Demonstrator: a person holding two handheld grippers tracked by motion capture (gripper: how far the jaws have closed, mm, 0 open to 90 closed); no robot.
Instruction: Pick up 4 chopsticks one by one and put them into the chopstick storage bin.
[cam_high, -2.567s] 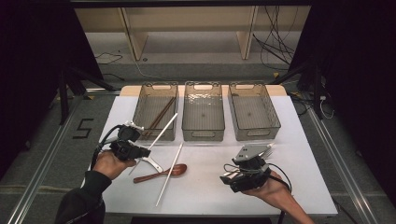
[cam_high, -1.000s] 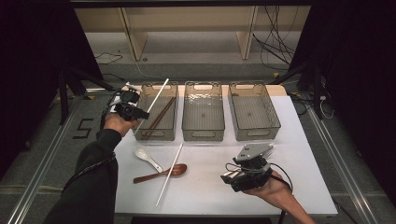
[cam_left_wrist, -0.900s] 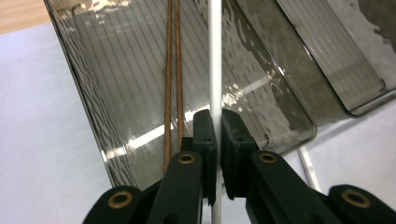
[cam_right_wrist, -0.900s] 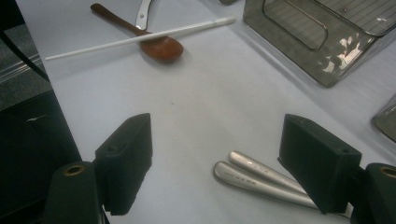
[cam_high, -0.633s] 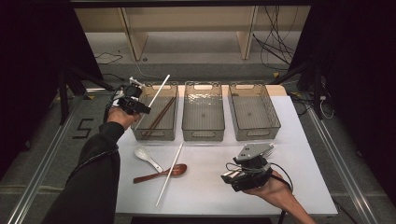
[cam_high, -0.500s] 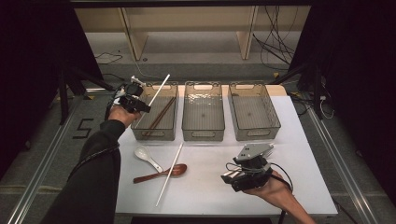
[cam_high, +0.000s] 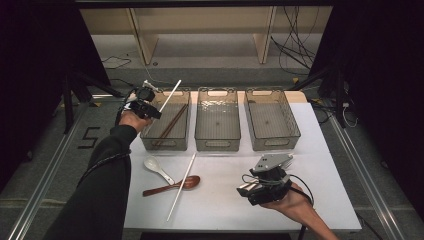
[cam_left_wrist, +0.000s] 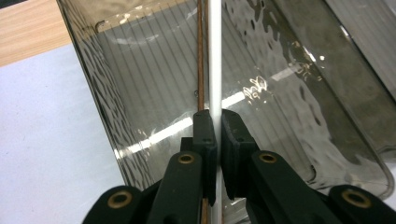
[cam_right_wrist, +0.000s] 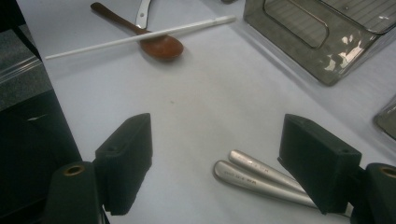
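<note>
1. High view: my left gripper (cam_high: 150, 105) sits at the left edge of the left bin (cam_high: 166, 145), clamped on a white chopstick (cam_high: 170, 95) that angles up and away over the bin's far end. Brown chopsticks (cam_high: 170, 126) lie inside that bin. Middle bin (cam_high: 217, 146) and right bin (cam_high: 272, 145) stand beside it in a row. On the table (cam_high: 325, 165): second white chopstick (cam_high: 181, 186) lying across a brown spoon (cam_high: 172, 185), white spoon (cam_high: 158, 168) just beside them. My right gripper (cam_high: 248, 192) rests near the front edge, well apart from the bins.
2. Left gripper view: jaws closed tight on the white chopstick (cam_left_wrist: 215, 60), which runs straight ahead over the left bin (cam_left_wrist: 107, 107); a brown chopstick (cam_left_wrist: 201, 56) lies below it.
3. Right gripper view: right gripper (cam_right_wrist: 231, 161) jaws wide apart, nothing gripped. Two metal handles (cam_right_wrist: 261, 179) lie on the table between them, closer to the right jaw. Brown spoon (cam_right_wrist: 156, 44) and white chopstick (cam_right_wrist: 140, 36) farther off.
</note>
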